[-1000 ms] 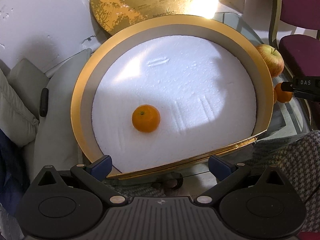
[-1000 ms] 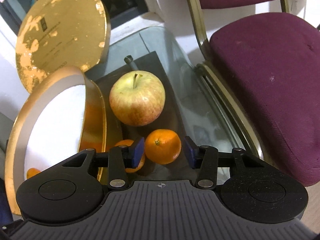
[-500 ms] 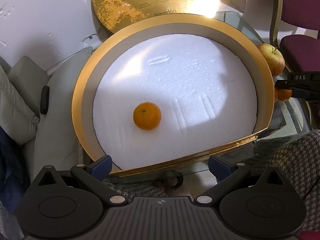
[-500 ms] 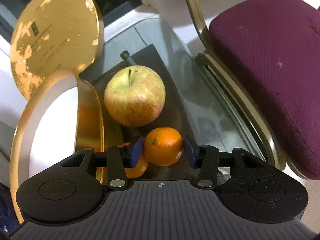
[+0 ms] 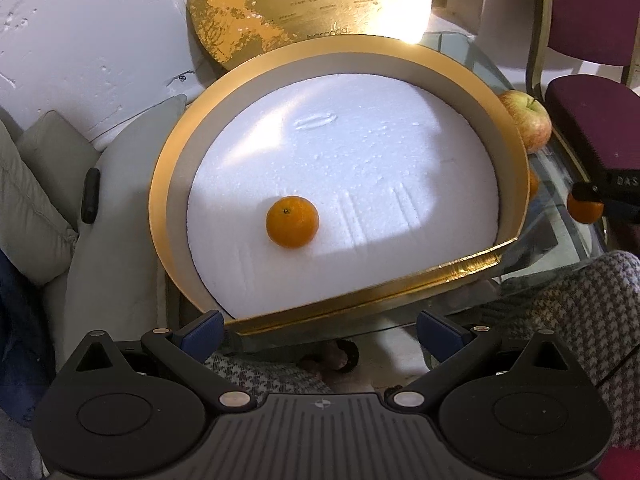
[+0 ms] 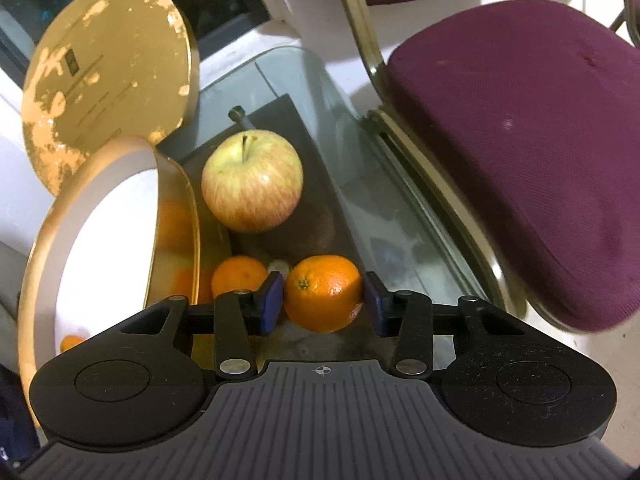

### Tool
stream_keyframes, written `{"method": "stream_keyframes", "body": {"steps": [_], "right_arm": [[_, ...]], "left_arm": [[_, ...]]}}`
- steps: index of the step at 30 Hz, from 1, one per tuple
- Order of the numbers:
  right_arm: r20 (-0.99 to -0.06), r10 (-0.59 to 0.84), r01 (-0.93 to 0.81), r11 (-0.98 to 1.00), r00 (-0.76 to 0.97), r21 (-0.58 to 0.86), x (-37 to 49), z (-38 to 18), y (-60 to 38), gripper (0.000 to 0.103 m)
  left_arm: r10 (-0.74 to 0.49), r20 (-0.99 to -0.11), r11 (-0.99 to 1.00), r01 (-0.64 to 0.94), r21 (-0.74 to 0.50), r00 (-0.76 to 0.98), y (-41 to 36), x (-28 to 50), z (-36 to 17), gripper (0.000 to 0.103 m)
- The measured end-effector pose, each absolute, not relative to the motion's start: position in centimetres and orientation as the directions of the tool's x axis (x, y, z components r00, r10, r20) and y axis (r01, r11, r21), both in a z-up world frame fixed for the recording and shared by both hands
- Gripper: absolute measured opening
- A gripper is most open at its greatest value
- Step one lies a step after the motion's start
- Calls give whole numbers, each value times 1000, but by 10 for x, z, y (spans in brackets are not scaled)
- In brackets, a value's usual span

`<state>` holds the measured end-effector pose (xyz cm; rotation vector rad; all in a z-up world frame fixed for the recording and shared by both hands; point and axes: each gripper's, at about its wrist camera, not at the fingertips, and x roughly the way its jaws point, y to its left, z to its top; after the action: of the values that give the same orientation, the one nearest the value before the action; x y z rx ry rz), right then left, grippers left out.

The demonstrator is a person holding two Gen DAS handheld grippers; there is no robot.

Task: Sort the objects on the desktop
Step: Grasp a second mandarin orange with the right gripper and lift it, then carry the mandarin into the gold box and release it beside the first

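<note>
Your right gripper (image 6: 323, 298) has just closed on an orange (image 6: 323, 293) beside the apple (image 6: 252, 180) — your left gripper (image 5: 320, 330) gapes wide before the gold box (image 5: 512, 144).

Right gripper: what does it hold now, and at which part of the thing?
The right gripper holds a mandarin, pads pressing on its two opposite sides. The left gripper holds nothing.
</note>
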<state>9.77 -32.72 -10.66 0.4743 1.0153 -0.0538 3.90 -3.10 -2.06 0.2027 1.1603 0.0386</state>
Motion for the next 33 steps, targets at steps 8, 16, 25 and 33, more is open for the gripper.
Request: {"method": "stream_keyframes", "body": {"steps": [8,16,25,33], "right_arm": [[-816,203,257,884,542,390,57,-82,-324,45],[-786,242,166,902,569,399,35,-48,-296,45],[-772,241,68,936,587,344,28,-19,-256,45],[-769,263,-39,954,583,296,44,-7,-210,45]], "left_arm": [[115,-901,984,74,160,418,-26,21,-15,102],[103,-888,990,36,134,447,-8,8,-6,102],[129,-871,991,-83,102,474,32,-4,2,102],[150,-875,981,-182,72,461,70,-11,-1,102]]}}
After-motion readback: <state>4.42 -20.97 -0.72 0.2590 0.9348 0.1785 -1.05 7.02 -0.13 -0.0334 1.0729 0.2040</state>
